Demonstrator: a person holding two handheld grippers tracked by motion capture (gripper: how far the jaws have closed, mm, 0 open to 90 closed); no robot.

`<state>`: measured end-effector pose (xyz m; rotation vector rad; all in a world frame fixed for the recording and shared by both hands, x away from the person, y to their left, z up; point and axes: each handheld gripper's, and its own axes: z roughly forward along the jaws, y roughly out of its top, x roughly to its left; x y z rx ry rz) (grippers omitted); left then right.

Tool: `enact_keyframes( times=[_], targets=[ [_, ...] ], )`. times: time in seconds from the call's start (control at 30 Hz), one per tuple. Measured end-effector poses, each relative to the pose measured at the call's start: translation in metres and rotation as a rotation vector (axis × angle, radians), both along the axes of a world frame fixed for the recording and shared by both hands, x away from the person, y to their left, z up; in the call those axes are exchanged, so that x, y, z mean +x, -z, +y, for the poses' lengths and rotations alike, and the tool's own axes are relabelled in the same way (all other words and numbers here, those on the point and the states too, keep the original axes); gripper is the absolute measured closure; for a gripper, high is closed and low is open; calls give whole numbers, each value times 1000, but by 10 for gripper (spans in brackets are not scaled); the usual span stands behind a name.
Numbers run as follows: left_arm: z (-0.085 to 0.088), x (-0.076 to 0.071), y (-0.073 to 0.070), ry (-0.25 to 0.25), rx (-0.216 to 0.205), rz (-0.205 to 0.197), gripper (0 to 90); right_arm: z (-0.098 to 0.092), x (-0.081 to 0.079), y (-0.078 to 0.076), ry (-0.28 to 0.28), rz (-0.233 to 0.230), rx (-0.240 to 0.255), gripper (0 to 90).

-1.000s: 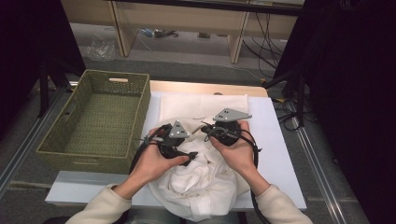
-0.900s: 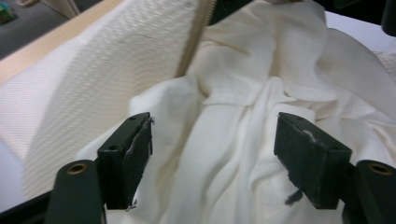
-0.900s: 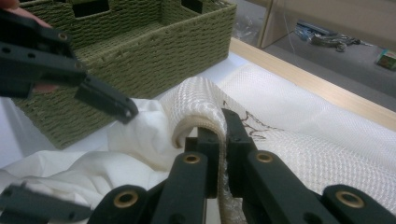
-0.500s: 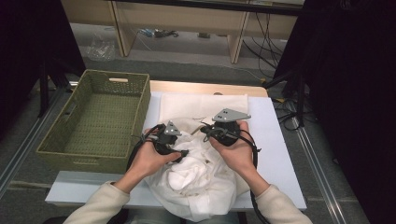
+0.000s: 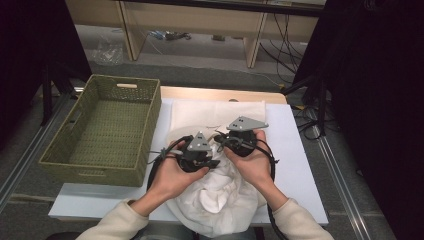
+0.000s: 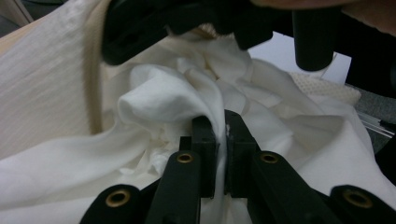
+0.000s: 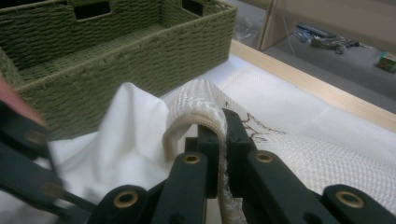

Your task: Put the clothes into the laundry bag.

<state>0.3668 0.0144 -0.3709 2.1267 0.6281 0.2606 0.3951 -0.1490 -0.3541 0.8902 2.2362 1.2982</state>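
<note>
Here the green woven basket (image 5: 107, 131) stands just left of the work on the white table top (image 5: 295, 150), walls near the left gripper (image 5: 199, 159). That gripper's jaws have just been closing and now pinch a fold of the white cloth (image 5: 220, 195). The right gripper (image 5: 239, 141) clamps its ribbed edge. The cloth overhangs the near table edge; grey floor lies beyond.
</note>
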Motion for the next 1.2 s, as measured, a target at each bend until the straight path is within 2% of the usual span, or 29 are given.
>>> enact_keyframes(
  times=[0.03,0.07,0.1,0.17,0.23,0.27,0.3,0.37,0.43,0.47,0.5,0.57,0.6,0.63,0.73,0.8,0.83,0.93,1.0,1.03,1.1,1.2],
  targets=[
    [-3,5,4,-16,-19,5,840,0,-1,-1,-1,-9,-4,890],
    [-4,11,9,-23,-15,2,839,1,-1,-1,-17,2,6,891],
    [-5,17,13,-40,9,-15,838,1,-1,-2,-31,7,10,891],
    [-3,31,23,-80,20,-17,833,1,-2,-3,-26,8,9,891],
    [0,41,33,-128,28,-7,809,0,-1,-3,-28,9,2,891],
    [2,45,35,-131,47,-4,779,-1,-1,-2,-25,13,0,891],
    [3,46,37,-137,44,1,748,-1,0,-2,-22,14,-1,891],
    [5,43,37,-136,26,-8,682,-1,1,0,-29,11,-3,891],
    [7,40,35,-133,21,-11,569,-1,0,0,-19,29,2,890],
    [10,32,30,-126,22,-21,506,-2,1,0,-9,14,-8,890],
    [12,27,25,-116,37,-36,462,-2,1,0,-11,19,2,890],
    [15,14,16,-90,47,-54,389,-3,2,0,-10,22,2,890],
    [18,8,11,-91,42,-61,356,-4,2,-1,-5,8,-7,890],
    [21,3,7,-96,35,-68,338,-3,2,-1,-6,20,4,890],
    [30,-8,-3,-68,20,-77,302,-3,1,-1,-4,19,0,889],
    [36,-12,-5,-80,23,-60,271,-2,1,0,2,18,5,889],
    [38,-14,-4,-79,23,-50,265,-2,3,0,-16,6,-5,889],
    [38,-18,1,-48,36,2,243,-2,3,0,-19,10,-6,889],
    [36,-18,4,-32,50,8,222,-2,3,0,-10,2,-14,889],
    [29,-16,13,-27,82,30,211,-1,2,1,-3,8,-1,889],
    [23,-10,25,-37,103,57,193,-1,2,0,-13,15,-7,889],
    [18,-2,39,-35,148,75,191,-1,1,0,-17,11,-12,889]
  ],
)
